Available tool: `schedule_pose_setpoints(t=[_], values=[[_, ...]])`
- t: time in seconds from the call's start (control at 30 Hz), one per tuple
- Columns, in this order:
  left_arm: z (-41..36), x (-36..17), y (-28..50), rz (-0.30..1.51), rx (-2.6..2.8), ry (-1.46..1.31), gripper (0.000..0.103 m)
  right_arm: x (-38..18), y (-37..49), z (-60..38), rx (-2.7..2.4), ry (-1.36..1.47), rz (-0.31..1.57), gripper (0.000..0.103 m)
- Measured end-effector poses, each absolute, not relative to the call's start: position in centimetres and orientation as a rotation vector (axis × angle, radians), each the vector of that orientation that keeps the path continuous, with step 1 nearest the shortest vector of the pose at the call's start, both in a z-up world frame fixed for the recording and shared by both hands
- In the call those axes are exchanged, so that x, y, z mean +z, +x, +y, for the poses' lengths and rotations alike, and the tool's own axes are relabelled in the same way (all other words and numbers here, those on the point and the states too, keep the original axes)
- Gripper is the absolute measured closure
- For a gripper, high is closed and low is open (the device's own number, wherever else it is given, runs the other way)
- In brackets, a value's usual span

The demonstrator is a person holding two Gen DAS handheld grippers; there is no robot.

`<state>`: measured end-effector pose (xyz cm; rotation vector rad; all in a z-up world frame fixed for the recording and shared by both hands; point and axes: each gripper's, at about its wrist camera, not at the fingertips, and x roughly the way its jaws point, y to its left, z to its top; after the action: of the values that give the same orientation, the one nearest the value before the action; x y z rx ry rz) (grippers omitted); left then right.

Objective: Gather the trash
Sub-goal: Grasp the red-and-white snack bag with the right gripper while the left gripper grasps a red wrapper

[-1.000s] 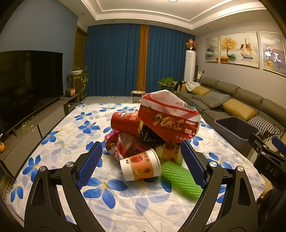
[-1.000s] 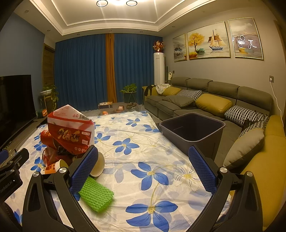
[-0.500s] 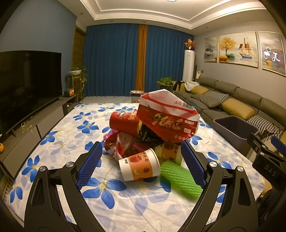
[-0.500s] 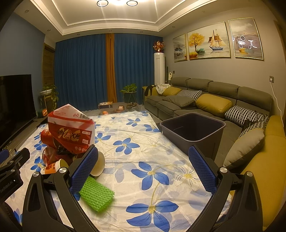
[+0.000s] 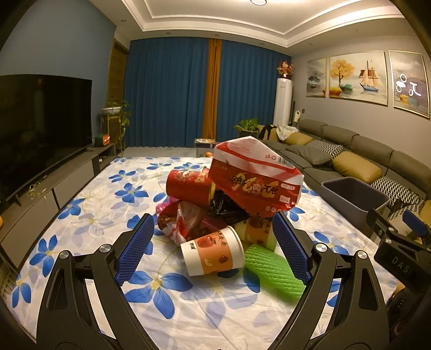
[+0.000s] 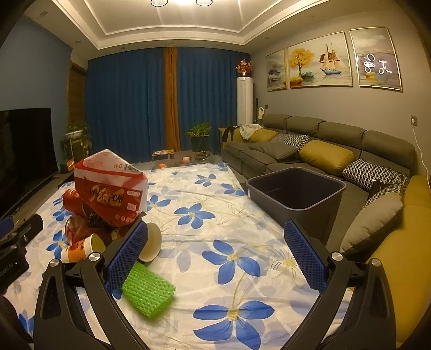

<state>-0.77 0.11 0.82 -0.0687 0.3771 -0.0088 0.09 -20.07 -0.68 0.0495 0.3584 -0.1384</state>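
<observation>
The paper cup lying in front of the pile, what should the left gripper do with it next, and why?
Probably ease the open left gripper forward and close on the paper cup. It lies on its side, nearest, between the fingers, and the gray bin looks empty.

Deep blue curtains (image 5: 172, 94) with an orange strip (image 5: 211, 88) filled the far wall at centre frame. A dark television (image 5: 40, 118) stood at left, a grey sofa (image 6: 309, 145) with mustard cushions at right, under framed paintings (image 6: 317, 62). Ceiling downlights (image 6: 179, 2) glowed at top.
</observation>
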Motion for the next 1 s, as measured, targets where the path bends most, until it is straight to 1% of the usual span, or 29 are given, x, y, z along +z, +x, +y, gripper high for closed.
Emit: schedule_pose_setpoints(t=[0.3,0.53,0.83,0.9,0.93,1.0], values=[[2.2,0.2,0.0,0.389,-0.003,-0.102,0.015,-2.1,2.2,-18.6,-0.045,0.055,0.396,0.005],[4.0,-0.7,1.1,0.393,0.062,-0.118,0.015,-2.0,5.3,-17.5,0.032,0.080,0.399,0.005],[6.1,-1.7,3.0,0.407,0.118,-0.140,0.015,-1.8,9.5,-16.3,0.099,0.090,0.409,0.013],[6.7,-1.9,3.3,0.408,0.122,-0.148,0.015,-1.9,10.4,-16.1,0.119,0.092,0.417,0.017],[6.8,-2.0,3.5,0.410,0.125,-0.148,0.015,-1.9,10.8,-16.0,0.125,0.092,0.422,0.023],[7.1,-2.2,3.9,0.414,0.128,-0.149,0.015,-2.1,11.5,-15.8,0.145,0.099,0.431,0.027]])
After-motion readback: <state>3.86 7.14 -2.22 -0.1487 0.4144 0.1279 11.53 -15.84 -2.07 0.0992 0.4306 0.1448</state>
